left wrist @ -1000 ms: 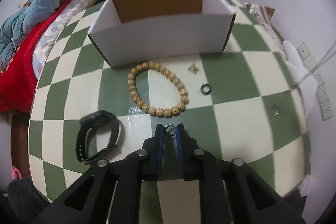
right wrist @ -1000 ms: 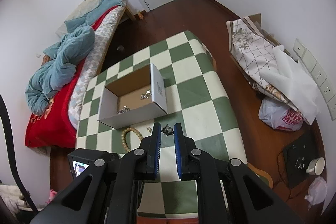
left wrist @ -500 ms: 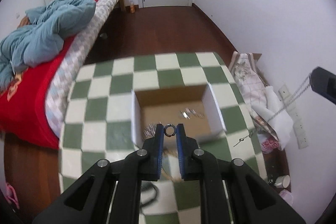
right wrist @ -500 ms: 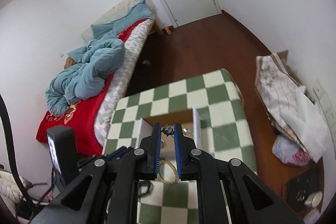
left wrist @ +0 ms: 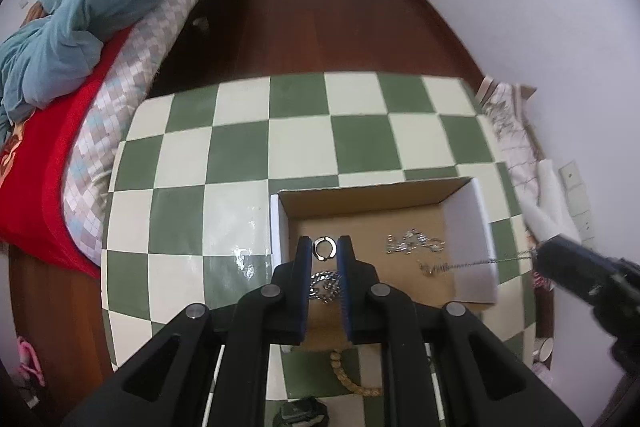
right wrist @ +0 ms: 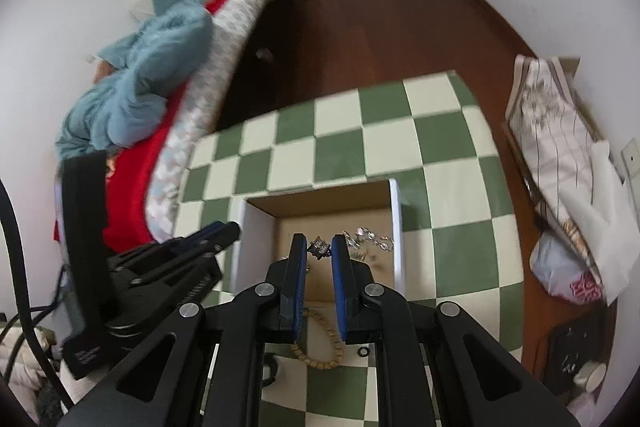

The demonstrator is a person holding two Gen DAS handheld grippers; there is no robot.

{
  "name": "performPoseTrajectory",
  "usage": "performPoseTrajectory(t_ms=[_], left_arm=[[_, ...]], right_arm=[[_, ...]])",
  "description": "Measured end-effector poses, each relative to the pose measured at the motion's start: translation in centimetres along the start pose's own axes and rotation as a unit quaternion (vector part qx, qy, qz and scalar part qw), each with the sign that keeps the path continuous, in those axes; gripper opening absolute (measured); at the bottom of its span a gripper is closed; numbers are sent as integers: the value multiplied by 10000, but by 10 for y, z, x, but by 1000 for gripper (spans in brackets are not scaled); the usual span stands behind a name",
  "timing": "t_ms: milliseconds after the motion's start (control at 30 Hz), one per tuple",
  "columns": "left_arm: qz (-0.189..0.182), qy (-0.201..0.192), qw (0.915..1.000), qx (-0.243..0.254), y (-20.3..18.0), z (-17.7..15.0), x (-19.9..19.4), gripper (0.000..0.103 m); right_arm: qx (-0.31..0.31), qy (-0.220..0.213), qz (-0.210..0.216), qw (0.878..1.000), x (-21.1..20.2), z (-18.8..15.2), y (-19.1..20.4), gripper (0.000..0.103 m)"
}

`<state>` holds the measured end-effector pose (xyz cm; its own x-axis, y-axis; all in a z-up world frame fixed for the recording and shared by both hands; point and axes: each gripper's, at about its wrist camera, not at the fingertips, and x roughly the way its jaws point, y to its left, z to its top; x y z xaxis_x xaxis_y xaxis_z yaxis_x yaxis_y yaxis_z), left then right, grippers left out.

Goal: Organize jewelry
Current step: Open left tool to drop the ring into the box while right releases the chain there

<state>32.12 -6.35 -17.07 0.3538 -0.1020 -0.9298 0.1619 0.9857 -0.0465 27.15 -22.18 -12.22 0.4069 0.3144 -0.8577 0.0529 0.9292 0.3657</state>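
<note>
Both grippers are now hanging over the open box, having risen from the counter surface since the earlier frames. Left gripper point(left wrist: 325, 250) is pointing down into the cardboard box point(left wrist: 472, 215), its fingers point(left wrist: 303, 259) pinching a small silver ring point(left wrist: 324, 249) held upright between the blue pads. Right gripper point(right wrist: 319, 249) is likewise tilting downward above the box point(right wrist: 395, 227), its fingers point(right wrist: 299, 255) pinching a small dark, sparkling jewelry piece point(right wrist: 319, 248), from which a thin chain point(left wrist: 476, 261) is trailing into the box.

Box contents: a silver chain bracelet point(left wrist: 416, 242) is lying on the brown floor toward the right wall; a second coiled silver chain point(left wrist: 325, 285) is sitting directly beneath the left gripper's pads. The box is resting on the green-and-cream checkered counter point(left wrist: 240, 163).

View differences: the left wrist view is showing the right gripper as a dark body entering from the right edge, with the trailing chain stretched from it; the right wrist view is showing the left gripper point(right wrist: 224, 229) at the box's left wall. A wooden bead bracelet point(right wrist: 320, 351) and a small dark ring point(right wrist: 363, 351) are lying on the counter in front of the box, the ring visible only in the right wrist view. A bed with a red cover point(left wrist: 48, 131) is standing beside the counter.
</note>
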Motion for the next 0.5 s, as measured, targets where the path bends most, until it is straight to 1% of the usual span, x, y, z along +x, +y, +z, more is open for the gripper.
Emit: performPoseTrajectory(t_ms=[33, 67, 100, 133, 167, 200, 233, 267, 300, 333, 367, 400, 433, 500], left_arm=[[54, 57, 10000, -19, 1, 2, 5, 14], [175, 77, 9998, -33, 2, 5, 7, 15], [261, 90, 9996, -47, 3, 7, 9, 22], [320, 72, 9994, -65, 5, 9, 9, 33], [490, -14, 9988, -51, 6, 11, 8, 42], [606, -85, 9981, -52, 7, 12, 6, 63], [636, -194, 9977, -89, 9, 13, 3, 75], [617, -330, 9975, -131, 12, 13, -2, 76], [650, -410, 9969, -151, 13, 13, -5, 79], [682, -475, 9964, -167, 15, 13, -7, 90], [699, -543, 9959, -181, 16, 12, -9, 98], [697, -573, 9957, -194, 18, 12, -10, 103], [722, -599, 9953, -220, 19, 11, -11, 103], [783, -739, 9938, -266, 20, 6, -16, 103]], right_arm=[[67, 129, -10, 9999, 8, 1, -4, 14], [131, 216, -105, 9996, 16, 2, -8, 19], [97, 302, -238, 9992, 23, 4, -11, 34], [93, 340, -321, 9989, 27, 6, -13, 44], [87, 325, -432, 9985, 29, 6, -15, 62], [43, 345, -520, 9980, 31, 6, -16, 74], [-2, 397, -614, 9973, 34, 5, -17, 76], [-53, 404, -722, 9966, 35, 4, -18, 78], [-134, 418, -864, 9953, 37, 1, -18, 83], [-176, 418, -947, 9945, 38, 0, -19, 88], [-264, 405, -1112, 9926, 39, -3, -19, 98], [-379, 417, -1297, 9899, 42, -6, -17, 100], [-474, 414, -1440, 9876, 43, -8, -16, 101], [-614, 391, -1595, 9845, 46, -15, -15, 102]])
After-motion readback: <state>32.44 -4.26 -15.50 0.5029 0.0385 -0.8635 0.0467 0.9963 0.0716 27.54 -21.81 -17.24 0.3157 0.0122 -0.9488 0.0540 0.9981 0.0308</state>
